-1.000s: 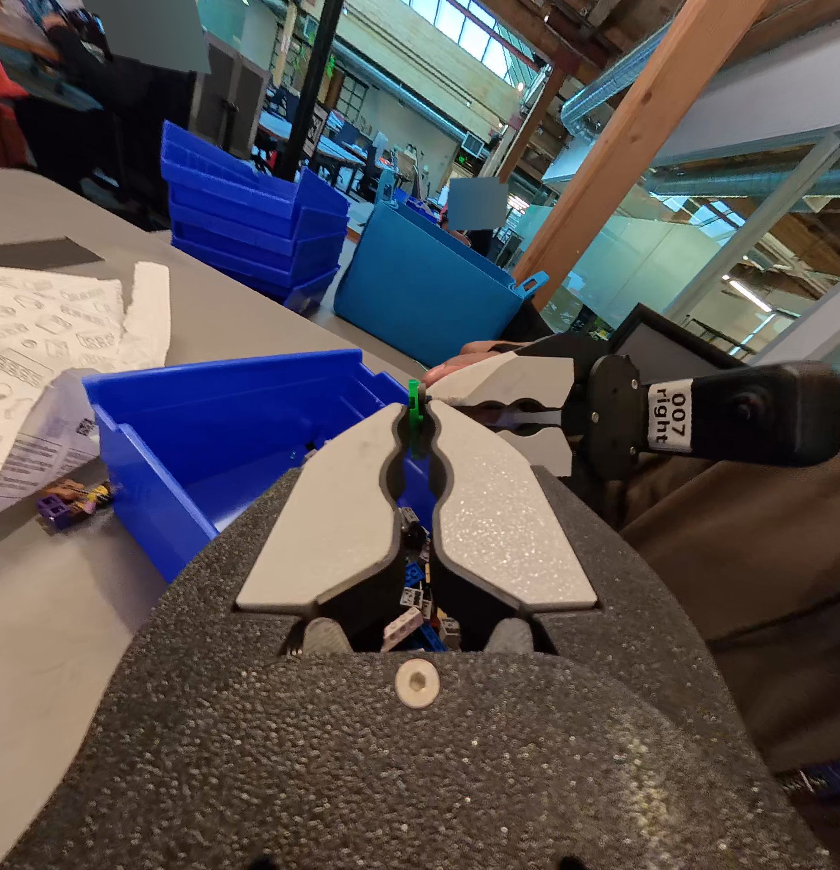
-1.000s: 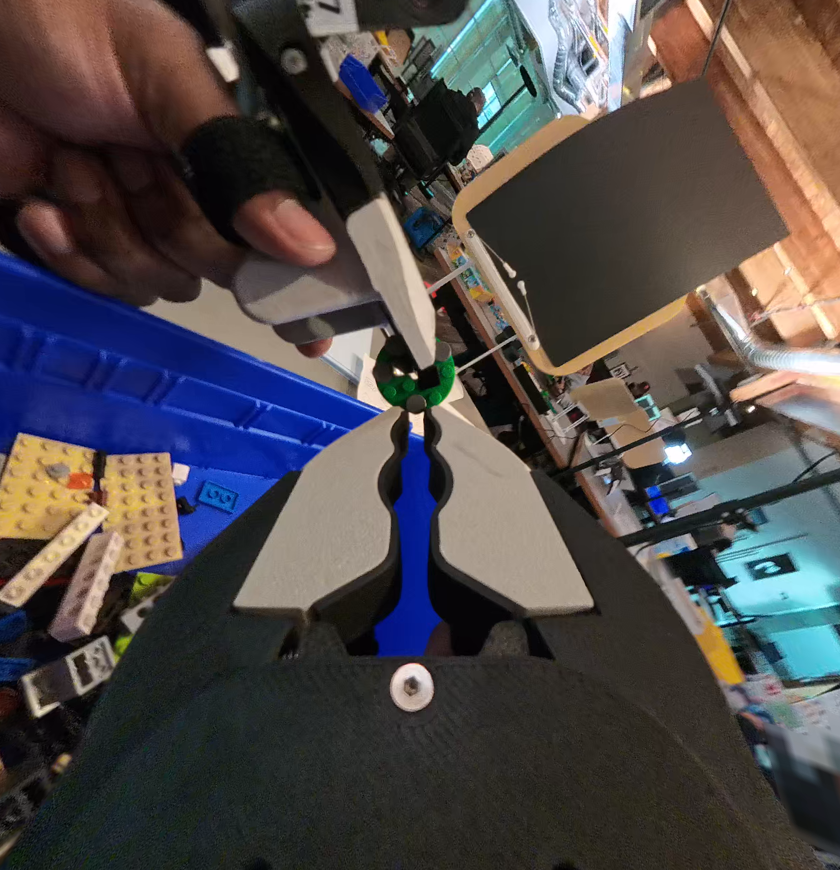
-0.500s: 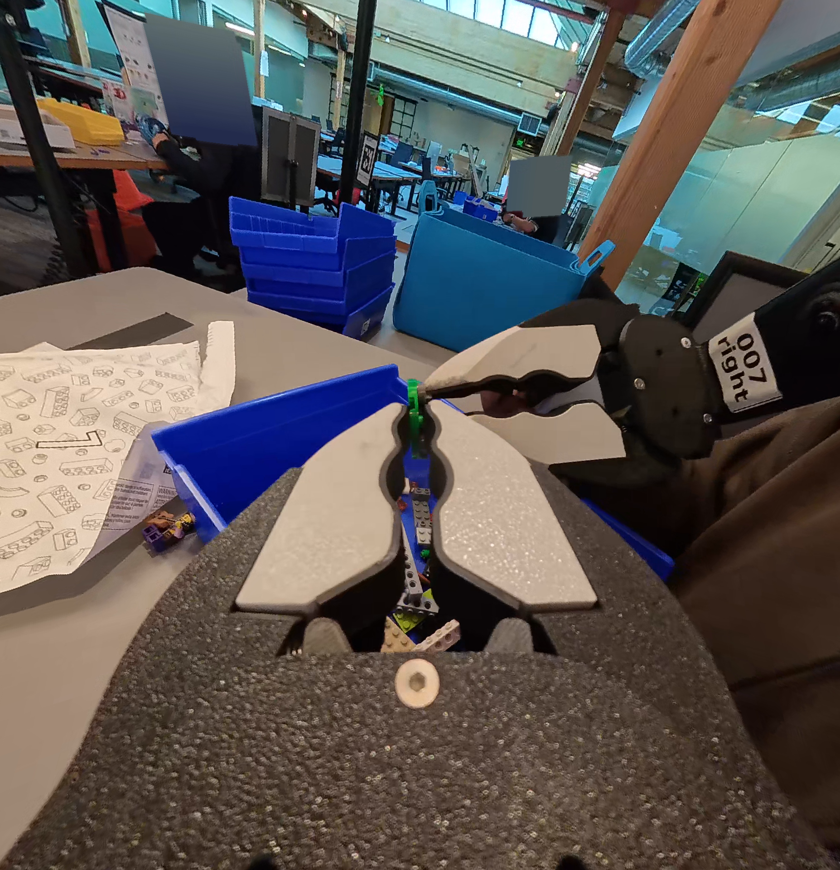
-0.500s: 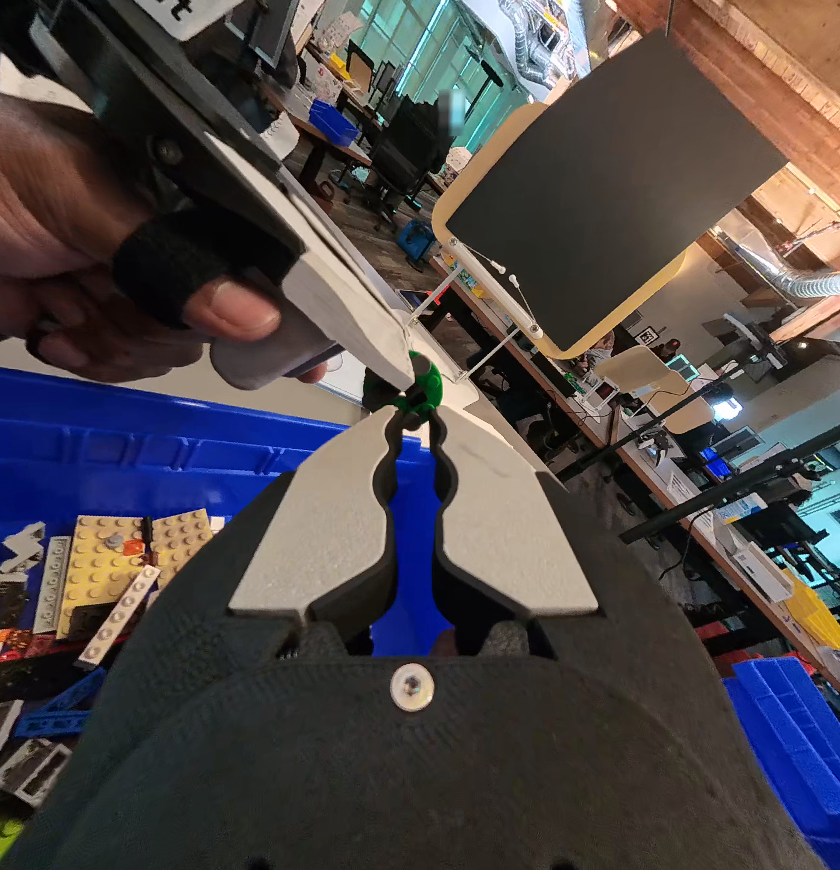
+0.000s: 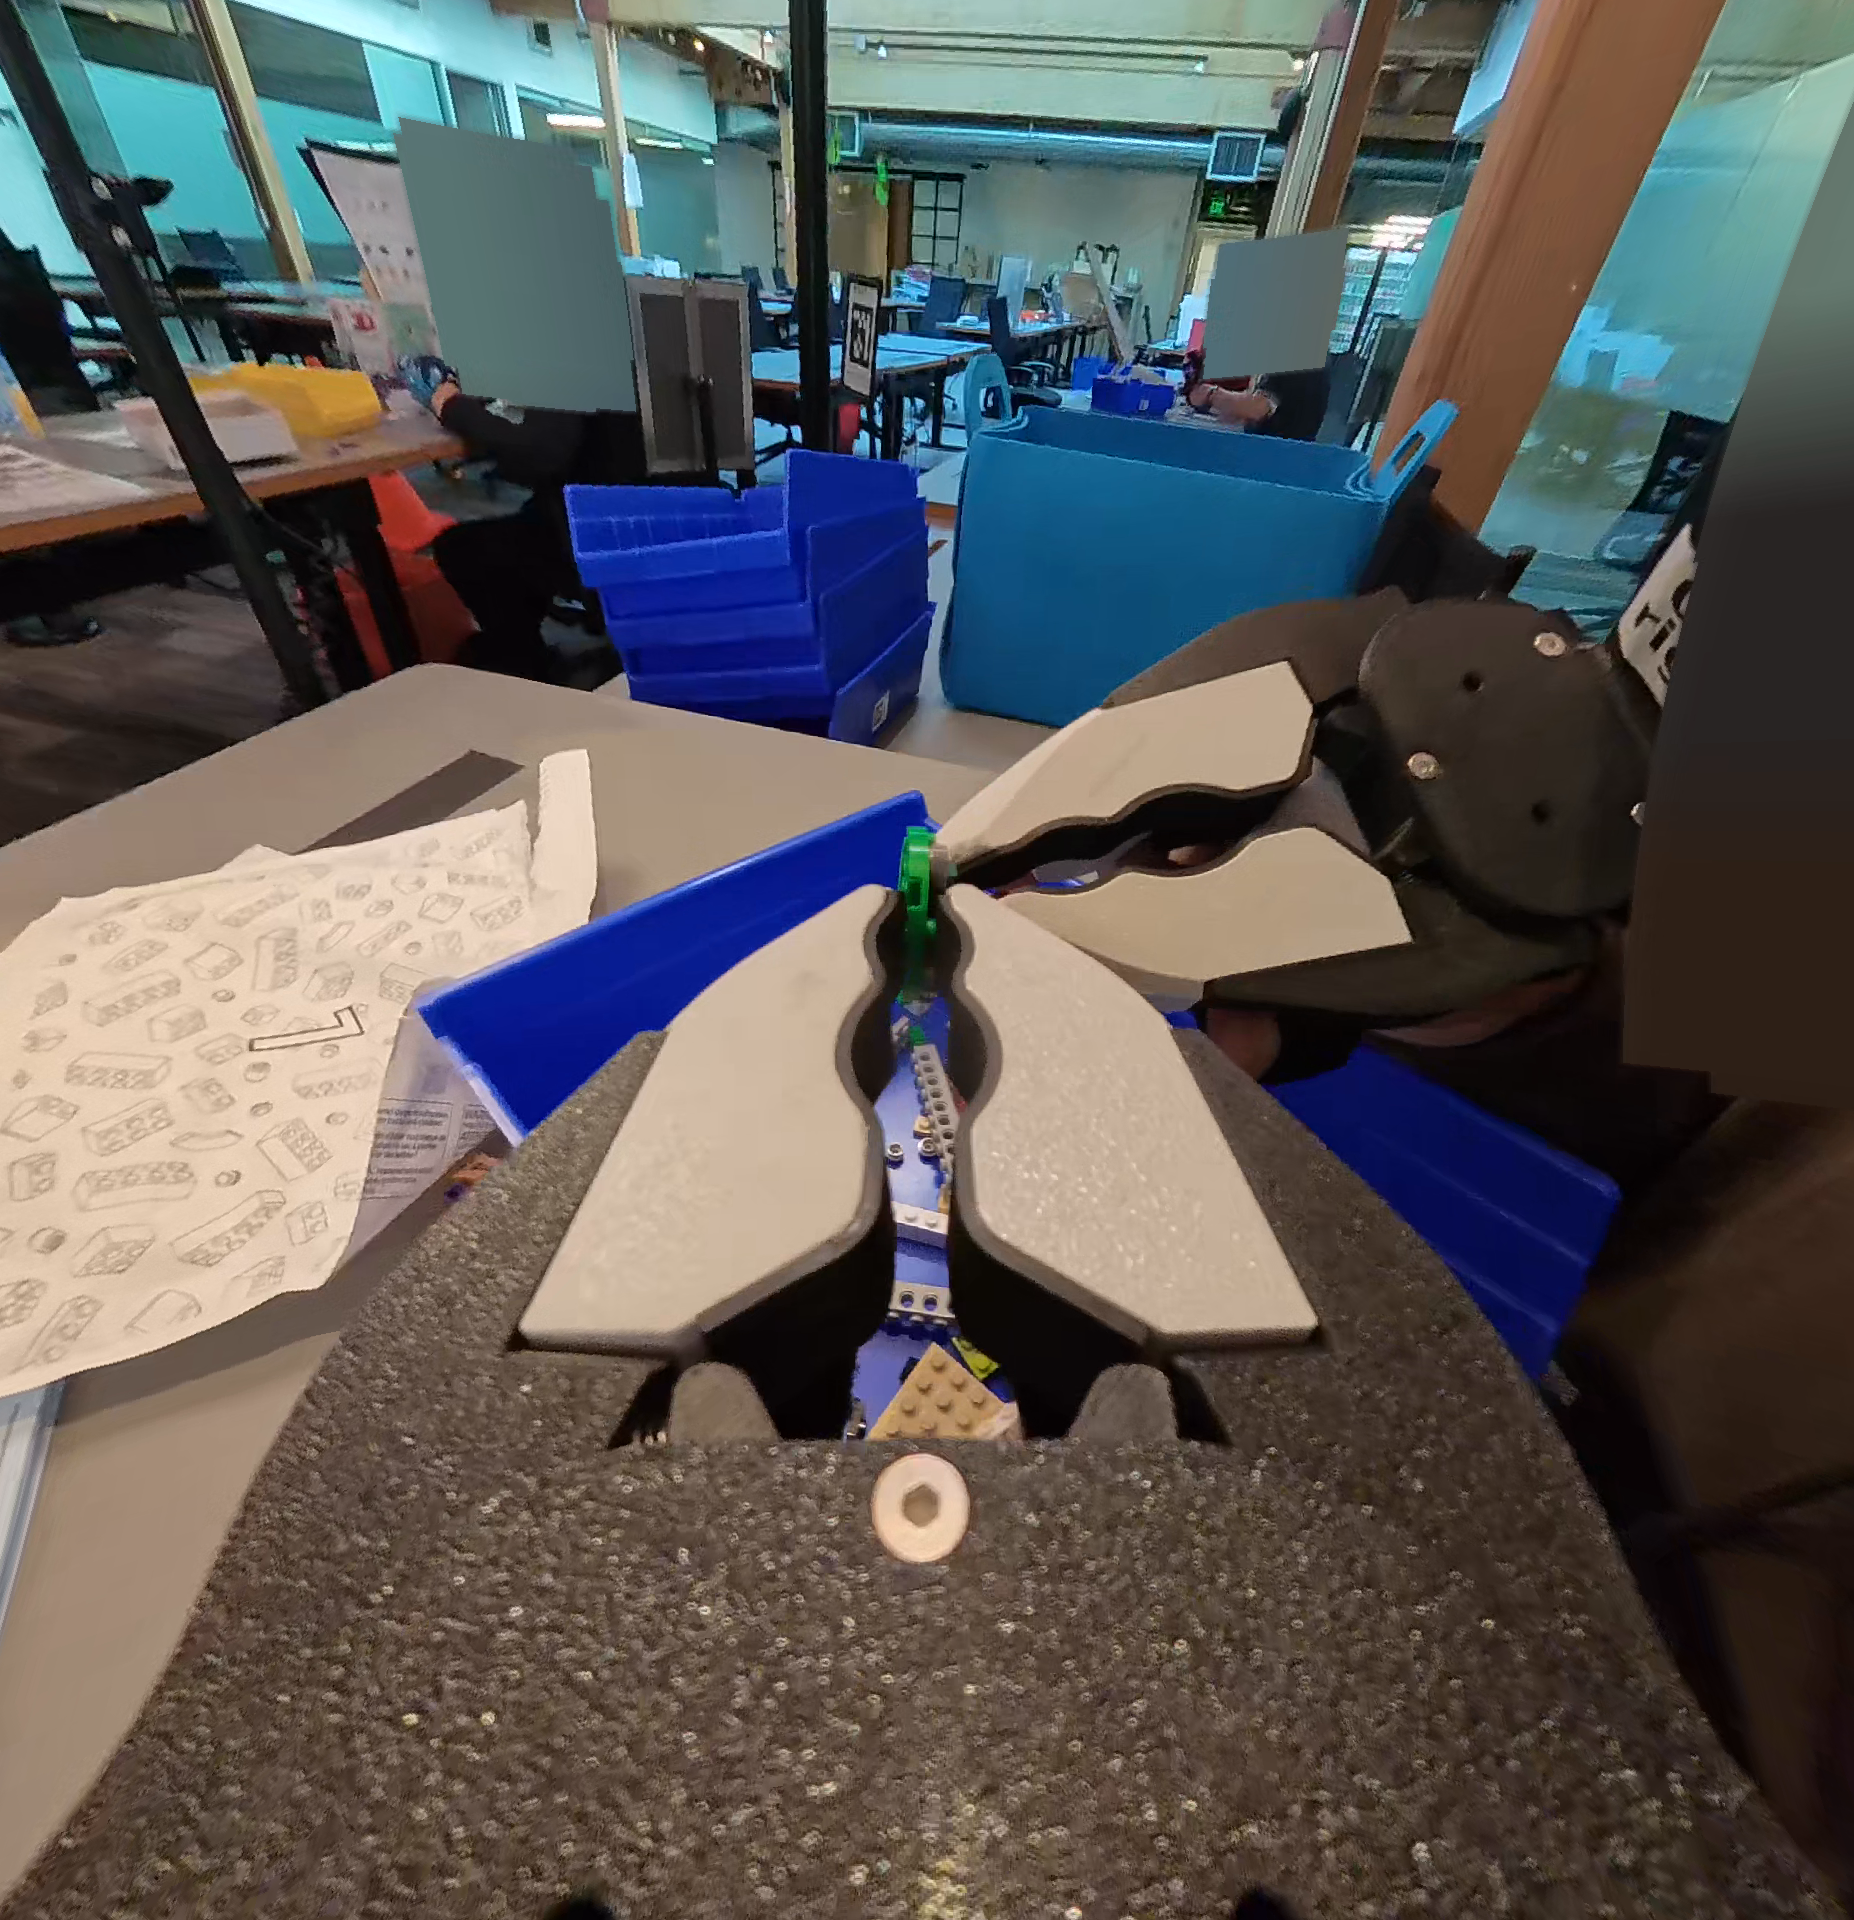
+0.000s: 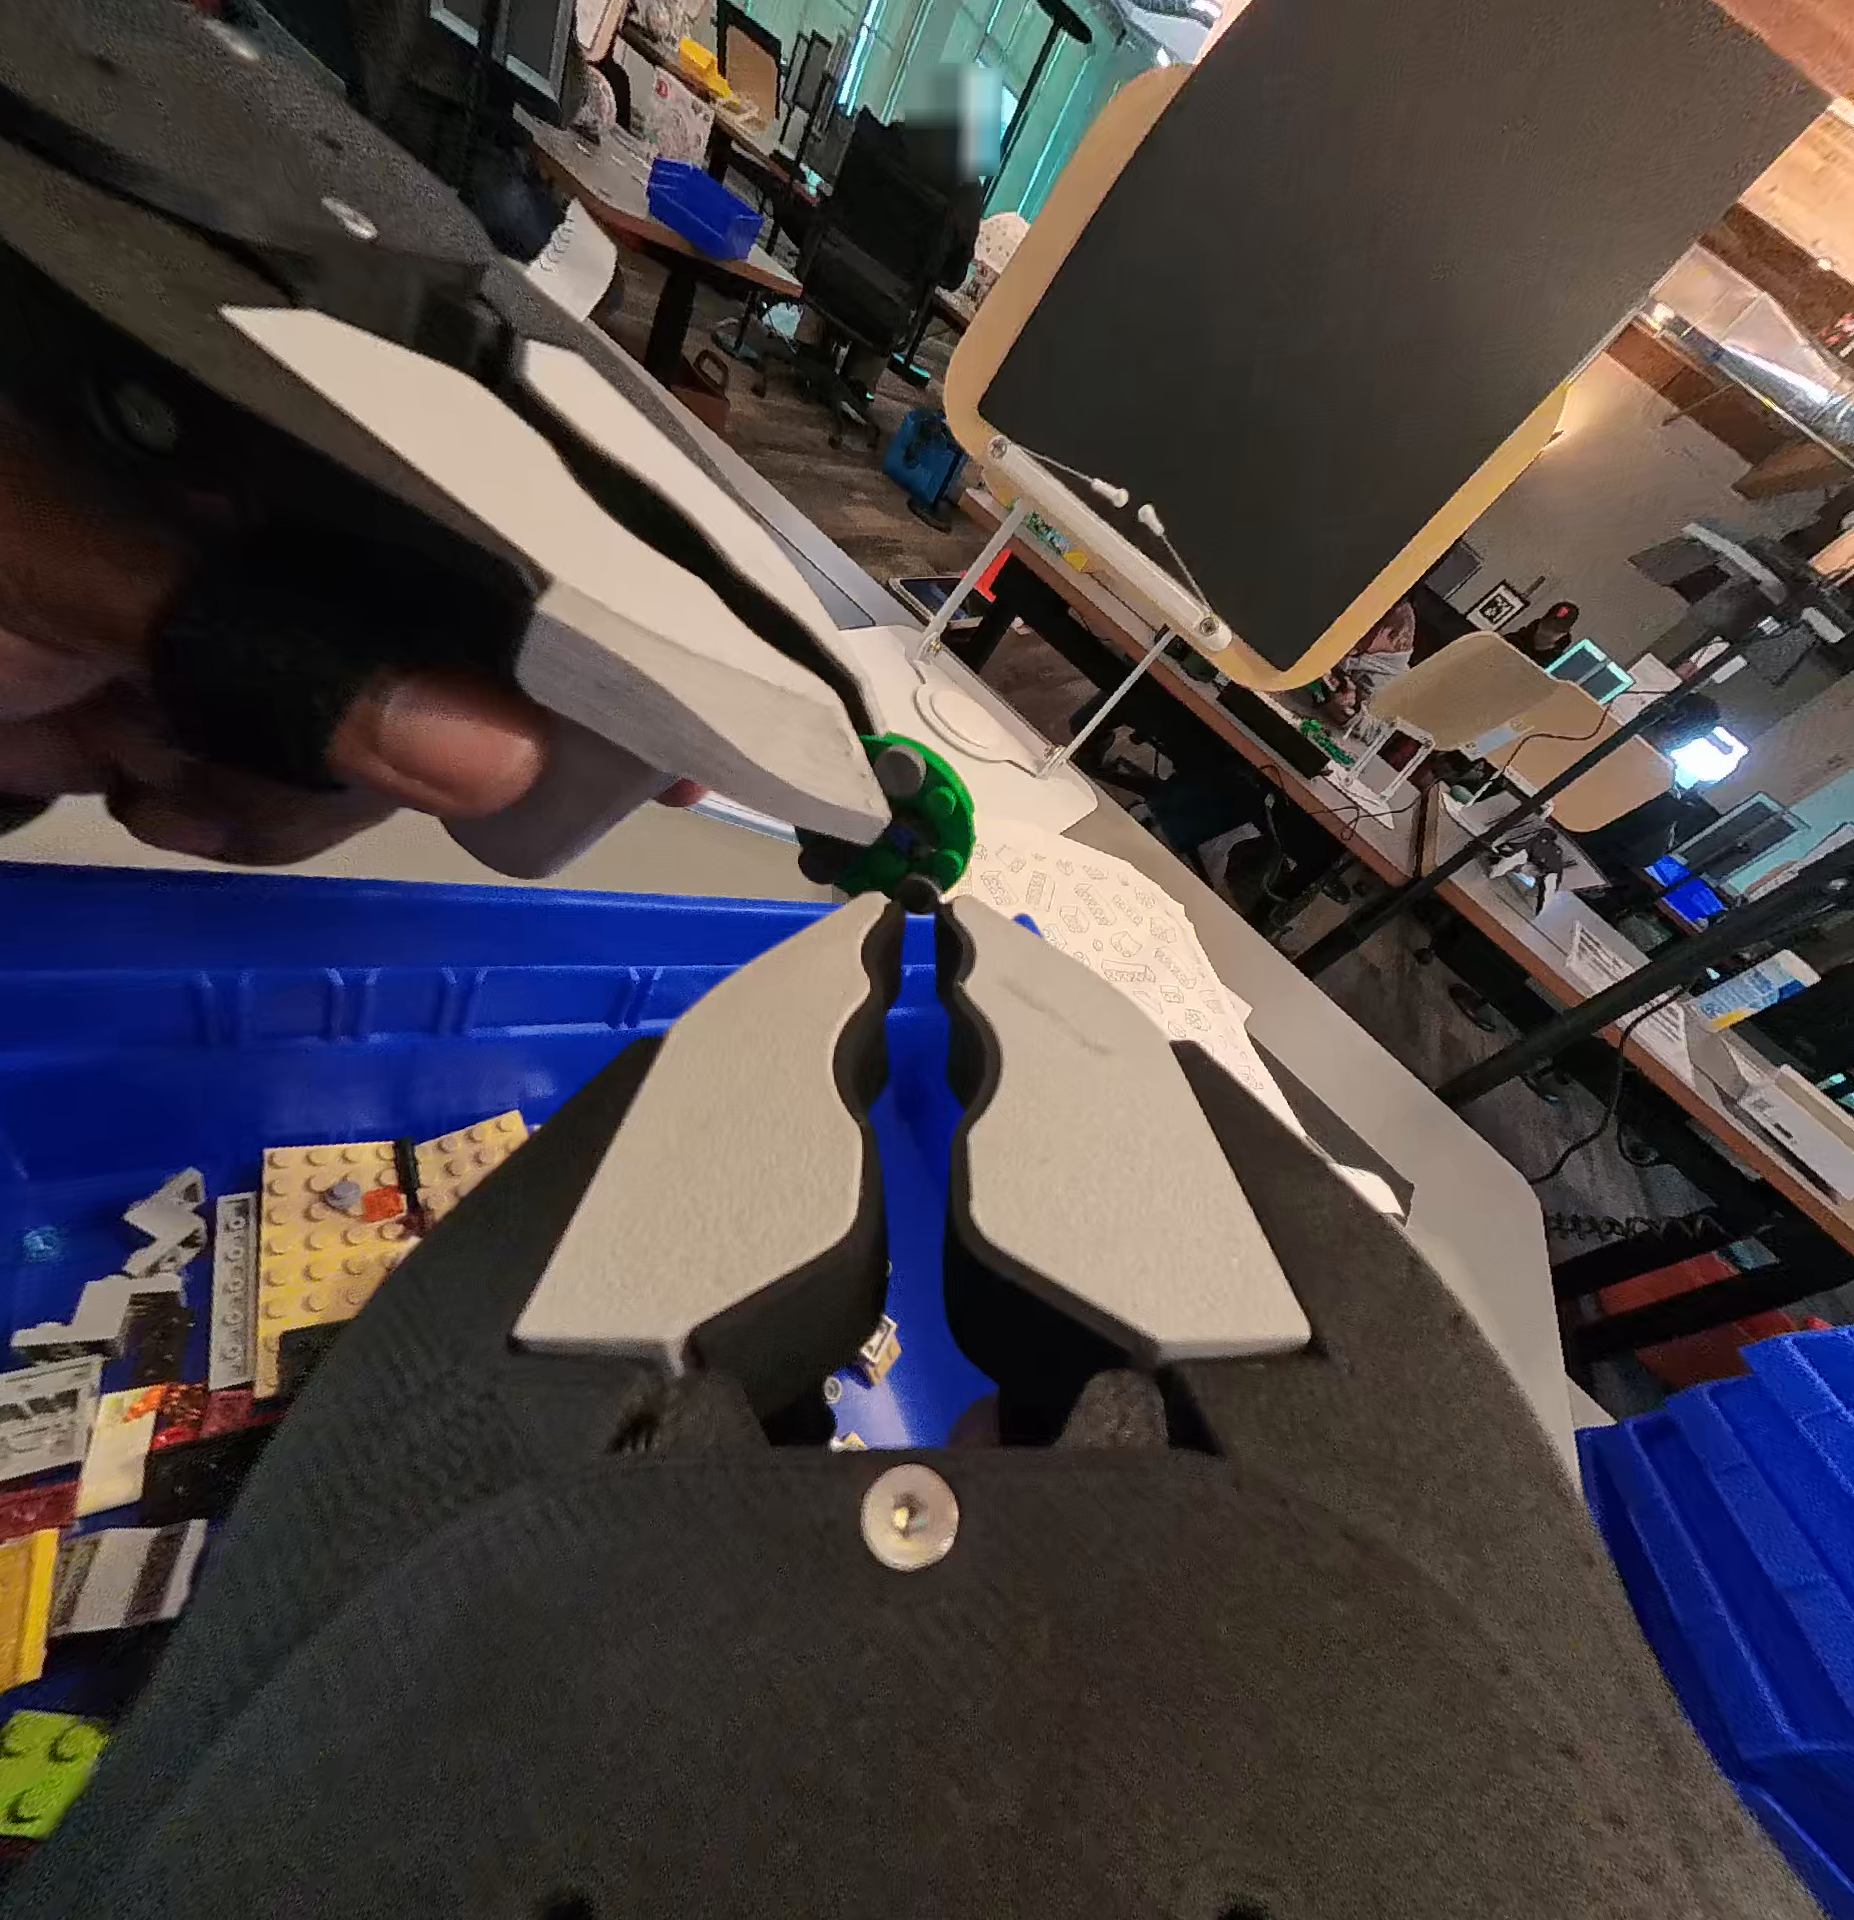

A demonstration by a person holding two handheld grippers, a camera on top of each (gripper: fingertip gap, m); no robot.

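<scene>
Green round plate [image 5: 915, 906] clamped edgewise in left gripper [image 5: 921, 902]; right gripper [image 6: 915, 906] pinching its grey stud [image 6: 919, 891].

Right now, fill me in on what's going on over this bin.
A person works two hand-held grippers above a blue bin of loose building bricks. The left hand-held gripper is clamped on a round green plate, held edge-up. The right hand-held gripper pinches a small grey stud at that plate's rim. A printed sheet lies beside the bin.
</scene>
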